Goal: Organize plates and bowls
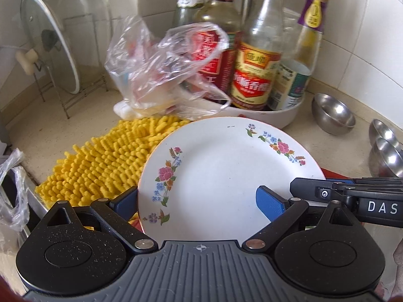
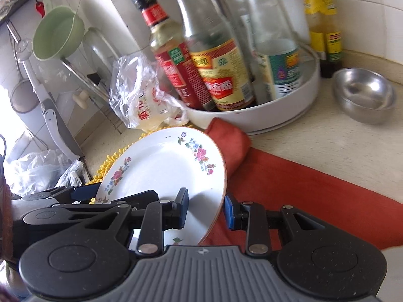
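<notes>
A white plate with flower prints [image 1: 226,166] is held tilted above the counter. My left gripper [image 1: 199,201] has one blue pad under the plate's left rim and the other over its face; the jaws stand wide. My right gripper [image 2: 206,210] straddles the plate's [image 2: 163,166] right rim, one pad above and one below, with a gap. Several steel bowls [image 1: 332,113] [image 2: 365,95] sit on the counter at the right.
A white round tray [image 1: 284,118] of sauce bottles [image 1: 257,75] stands behind the plate. A clear plastic bag [image 1: 161,65] and a yellow chenille mat [image 1: 105,161] lie to the left. A red cloth [image 2: 289,181] lies under the plate. A glass lid in a wire rack [image 1: 50,45] stands far left.
</notes>
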`<state>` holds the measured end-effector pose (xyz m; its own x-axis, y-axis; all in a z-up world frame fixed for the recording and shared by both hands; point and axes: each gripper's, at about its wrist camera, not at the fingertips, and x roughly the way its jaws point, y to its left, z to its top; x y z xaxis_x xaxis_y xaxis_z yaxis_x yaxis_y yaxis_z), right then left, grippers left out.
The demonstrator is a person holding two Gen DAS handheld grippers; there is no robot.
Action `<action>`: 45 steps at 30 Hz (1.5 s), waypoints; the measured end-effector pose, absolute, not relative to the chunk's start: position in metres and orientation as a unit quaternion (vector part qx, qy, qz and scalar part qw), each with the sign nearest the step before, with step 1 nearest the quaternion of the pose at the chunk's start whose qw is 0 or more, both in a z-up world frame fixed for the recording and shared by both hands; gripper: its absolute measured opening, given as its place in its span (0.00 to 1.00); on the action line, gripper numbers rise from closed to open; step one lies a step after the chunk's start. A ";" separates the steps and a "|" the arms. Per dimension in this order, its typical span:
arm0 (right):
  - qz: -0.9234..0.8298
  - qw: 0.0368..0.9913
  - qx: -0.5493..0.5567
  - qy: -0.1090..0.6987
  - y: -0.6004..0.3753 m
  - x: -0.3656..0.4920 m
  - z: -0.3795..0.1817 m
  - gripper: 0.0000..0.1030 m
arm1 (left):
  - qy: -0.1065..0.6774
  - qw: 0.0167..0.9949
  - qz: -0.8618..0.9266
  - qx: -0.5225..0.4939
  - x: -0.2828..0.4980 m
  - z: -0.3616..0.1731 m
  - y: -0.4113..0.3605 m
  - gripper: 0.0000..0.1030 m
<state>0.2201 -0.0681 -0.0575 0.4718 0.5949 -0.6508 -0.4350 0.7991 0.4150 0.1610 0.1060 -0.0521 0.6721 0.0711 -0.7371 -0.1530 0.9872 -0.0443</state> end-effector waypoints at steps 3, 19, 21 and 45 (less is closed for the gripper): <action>0.290 0.859 0.102 0.410 -0.084 0.212 -0.053 0.30 | 0.396 0.916 0.047 -0.045 0.160 -0.050 0.091 0.95; 0.216 0.886 0.139 0.385 -0.177 0.167 -0.039 0.30 | 0.380 0.924 -0.036 -0.003 0.148 -0.042 0.008 0.96; 0.207 0.889 0.144 0.383 -0.187 0.162 -0.038 0.30 | 0.380 0.924 -0.045 0.002 0.148 -0.040 -0.003 0.96; 0.120 0.895 0.187 0.387 -0.290 0.103 -0.052 0.30 | 0.395 0.908 -0.133 0.042 0.130 -0.056 -0.107 0.96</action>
<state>0.1034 -0.2899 -0.0519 0.6721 0.3598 -0.6471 -0.0703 0.9011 0.4279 0.1299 -0.1066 -0.0557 0.6520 -0.2074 -0.7293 0.2742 0.9612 -0.0282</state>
